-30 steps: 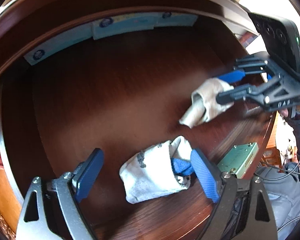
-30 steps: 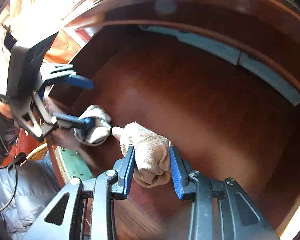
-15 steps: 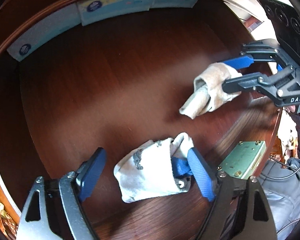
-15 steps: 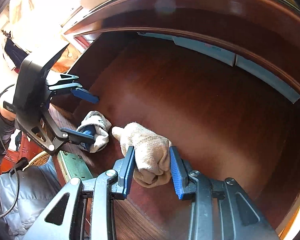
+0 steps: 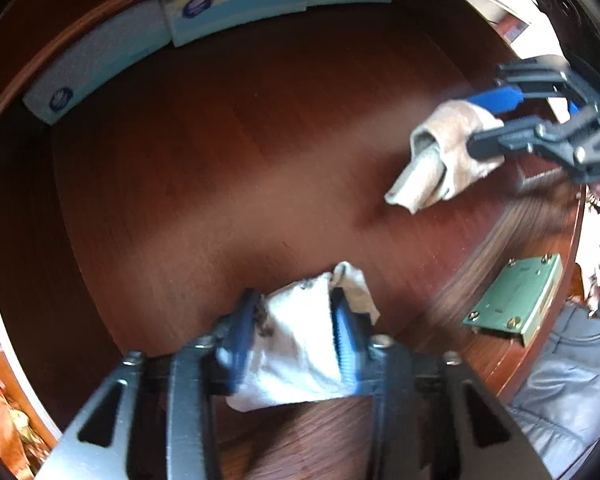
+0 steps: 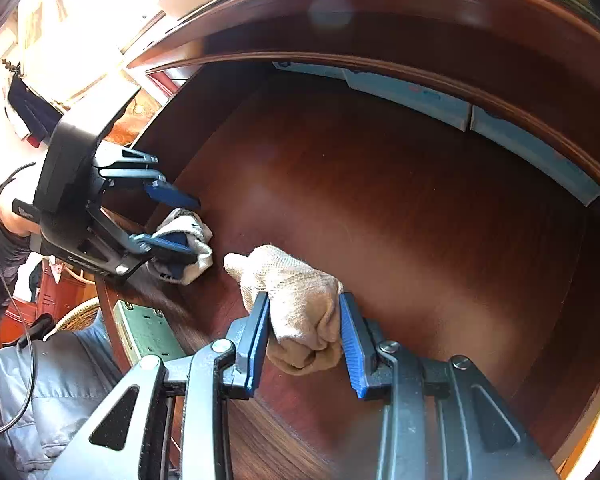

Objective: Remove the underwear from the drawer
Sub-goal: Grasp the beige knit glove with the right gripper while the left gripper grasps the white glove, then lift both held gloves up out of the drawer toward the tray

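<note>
A dark wooden drawer (image 5: 260,152) is open. My left gripper (image 5: 296,320) is shut on a white rolled piece of underwear with grey marks (image 5: 296,344), low in the left wrist view, near the drawer's front. My right gripper (image 6: 304,328) is shut on a beige rolled piece of underwear (image 6: 296,300), just above the drawer floor. The right gripper (image 5: 496,124) and its beige roll (image 5: 440,160) show at the right of the left wrist view. The left gripper (image 6: 172,220) and the white roll (image 6: 188,240) show at the left of the right wrist view, where its fingers look apart.
Light blue flat boxes (image 5: 236,8) line the drawer's back wall and also show in the right wrist view (image 6: 412,96). A green metal lock plate (image 5: 516,296) sits on the drawer's front wall. The person's grey jacket (image 6: 40,392) is just outside the drawer front.
My left gripper has closed from wide open onto the white roll. My right gripper still holds the beige roll, with little movement.
</note>
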Demonstrator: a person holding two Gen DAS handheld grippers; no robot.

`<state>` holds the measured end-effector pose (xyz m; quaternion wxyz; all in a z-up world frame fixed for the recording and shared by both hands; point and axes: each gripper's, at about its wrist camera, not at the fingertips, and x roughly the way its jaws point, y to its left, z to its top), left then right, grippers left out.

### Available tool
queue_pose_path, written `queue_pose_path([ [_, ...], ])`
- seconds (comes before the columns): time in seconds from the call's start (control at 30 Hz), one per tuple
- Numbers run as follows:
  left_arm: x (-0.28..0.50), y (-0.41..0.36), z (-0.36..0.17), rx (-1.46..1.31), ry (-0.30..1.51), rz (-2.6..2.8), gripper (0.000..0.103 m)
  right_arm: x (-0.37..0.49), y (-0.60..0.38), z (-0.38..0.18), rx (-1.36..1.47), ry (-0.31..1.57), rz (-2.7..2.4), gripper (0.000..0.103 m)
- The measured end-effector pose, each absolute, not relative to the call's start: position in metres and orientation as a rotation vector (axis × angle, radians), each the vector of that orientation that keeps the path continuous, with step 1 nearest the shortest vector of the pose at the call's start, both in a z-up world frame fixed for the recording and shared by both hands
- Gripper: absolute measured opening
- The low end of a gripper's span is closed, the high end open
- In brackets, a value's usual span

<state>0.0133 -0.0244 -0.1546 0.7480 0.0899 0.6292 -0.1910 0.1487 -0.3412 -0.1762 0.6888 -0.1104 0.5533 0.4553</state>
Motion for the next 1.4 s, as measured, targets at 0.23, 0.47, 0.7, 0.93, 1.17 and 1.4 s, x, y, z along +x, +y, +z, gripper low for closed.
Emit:
queue_pose_path([
  [0.23, -0.005, -0.028, -0.148, 0.219, 1.243, -0.382, 0.021, 0.144, -0.347, -0.168, -0.231, 1.177, 0.993, 0.036],
  [0.47, -0.023, -0.028, -0.137, 0.19, 1.1, -0.331, 0.019, 0.137, -0.356, -0.158, -0.219, 1.101, 0.99, 0.036],
  [0.7, -0.037, -0.017, -0.12, 0.193, 0.978, -0.268, 0.019, 0.132, -0.366, -0.147, -0.211, 1.033, 0.981, 0.036],
  [0.93, -0.056, 0.014, -0.107, 0.182, 0.88, -0.211, 0.019, 0.13, -0.382, -0.139, -0.178, 0.984, 0.984, 0.036],
  [1.17, -0.059, 0.018, -0.1, 0.188, 0.82, -0.16, 0.019, 0.113, -0.398, -0.127, -0.174, 0.896, 0.976, 0.036],
  [1.4, -0.058, 0.015, -0.097, 0.186, 0.773, -0.125, 0.019, 0.104, -0.419, -0.114, -0.138, 0.816, 0.975, 0.036],
])
